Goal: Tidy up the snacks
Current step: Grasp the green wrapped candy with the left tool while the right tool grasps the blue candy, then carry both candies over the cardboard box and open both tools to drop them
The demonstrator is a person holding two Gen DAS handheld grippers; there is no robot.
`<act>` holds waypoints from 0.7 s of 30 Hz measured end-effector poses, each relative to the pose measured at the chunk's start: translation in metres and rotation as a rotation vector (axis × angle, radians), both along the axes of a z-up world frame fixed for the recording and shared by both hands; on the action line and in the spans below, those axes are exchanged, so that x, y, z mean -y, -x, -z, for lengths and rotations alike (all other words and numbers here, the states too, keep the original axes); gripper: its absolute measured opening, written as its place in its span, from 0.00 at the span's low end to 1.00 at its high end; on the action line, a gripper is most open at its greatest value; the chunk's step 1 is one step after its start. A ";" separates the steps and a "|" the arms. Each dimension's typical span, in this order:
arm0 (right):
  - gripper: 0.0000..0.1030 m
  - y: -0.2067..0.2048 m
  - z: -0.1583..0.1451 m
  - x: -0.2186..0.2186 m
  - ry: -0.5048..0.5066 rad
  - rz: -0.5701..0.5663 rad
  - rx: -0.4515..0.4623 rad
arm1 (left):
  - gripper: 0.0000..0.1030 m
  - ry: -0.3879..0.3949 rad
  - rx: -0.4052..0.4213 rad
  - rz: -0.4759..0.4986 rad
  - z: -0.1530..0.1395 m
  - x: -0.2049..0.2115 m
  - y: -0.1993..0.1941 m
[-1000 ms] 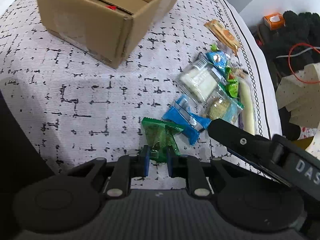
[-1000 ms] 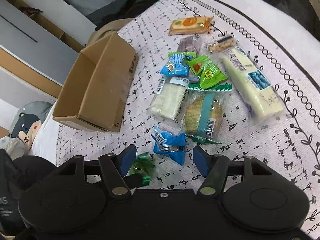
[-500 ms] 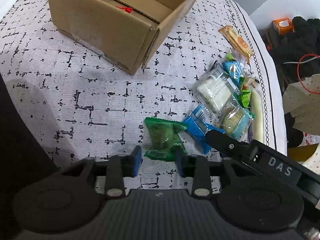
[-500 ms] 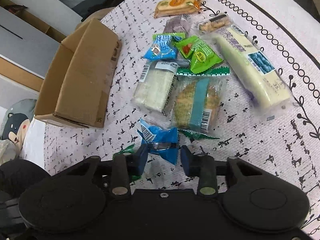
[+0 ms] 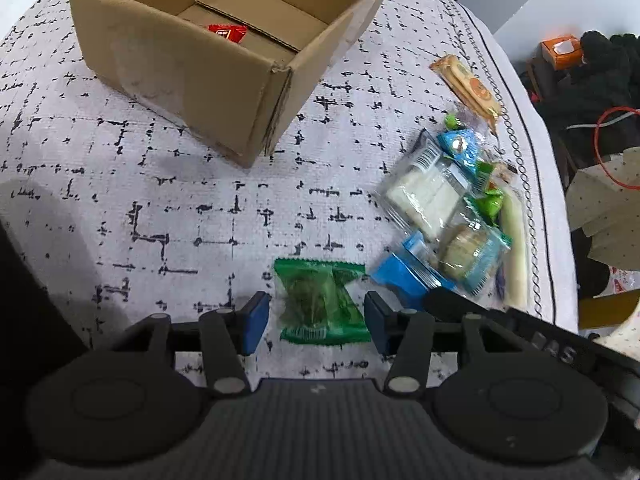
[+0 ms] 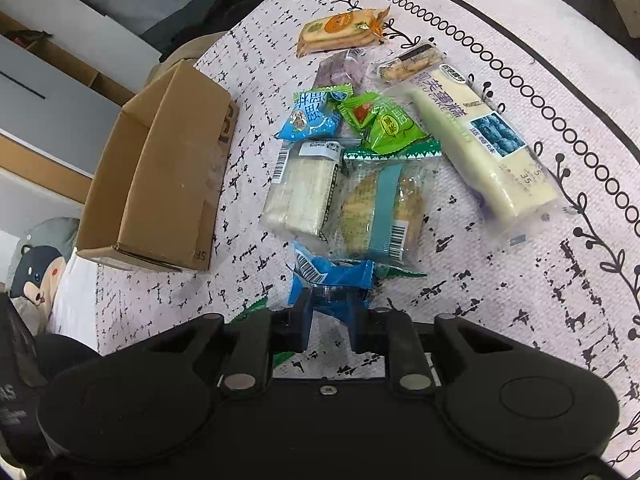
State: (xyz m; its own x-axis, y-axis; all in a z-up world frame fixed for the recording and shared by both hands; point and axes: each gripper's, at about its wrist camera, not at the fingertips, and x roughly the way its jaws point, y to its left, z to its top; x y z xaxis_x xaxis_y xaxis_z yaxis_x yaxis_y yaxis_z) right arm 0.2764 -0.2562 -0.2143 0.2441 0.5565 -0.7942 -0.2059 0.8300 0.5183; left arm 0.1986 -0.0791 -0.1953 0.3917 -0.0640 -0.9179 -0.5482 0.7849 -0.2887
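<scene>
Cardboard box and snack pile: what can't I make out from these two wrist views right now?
- Cardboard box floor: left wrist view, near wall hides all but a red packet; right wrist view shows only its outside.
- Green packet: right wrist view, right gripper covers nearly all.
- Blue packet: left wrist view, mostly behind that gripper's arm.

Green snack packet [image 5: 320, 304] flat on cloth, crumpled. Blue snack packet [image 6: 334, 284] beside it, pinched at near end. Remaining wrapped snacks [image 6: 360, 160] heaped together. Open cardboard box [image 5: 224, 68] upright, red packet [image 5: 227, 33] inside.
</scene>
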 end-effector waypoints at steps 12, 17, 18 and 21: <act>0.52 -0.008 0.005 -0.010 -0.011 0.007 -0.009 | 0.29 -0.010 -0.008 -0.043 0.010 -0.004 0.000; 0.38 -0.005 0.008 -0.025 0.062 -0.044 0.028 | 0.28 -0.029 0.014 -0.073 -0.001 -0.013 0.003; 0.35 -0.005 0.008 -0.026 0.064 -0.044 0.025 | 0.28 -0.032 0.017 -0.080 -0.003 -0.015 0.004; 0.31 -0.003 0.006 -0.026 0.061 -0.050 0.033 | 0.28 -0.039 0.017 -0.097 -0.007 -0.022 0.007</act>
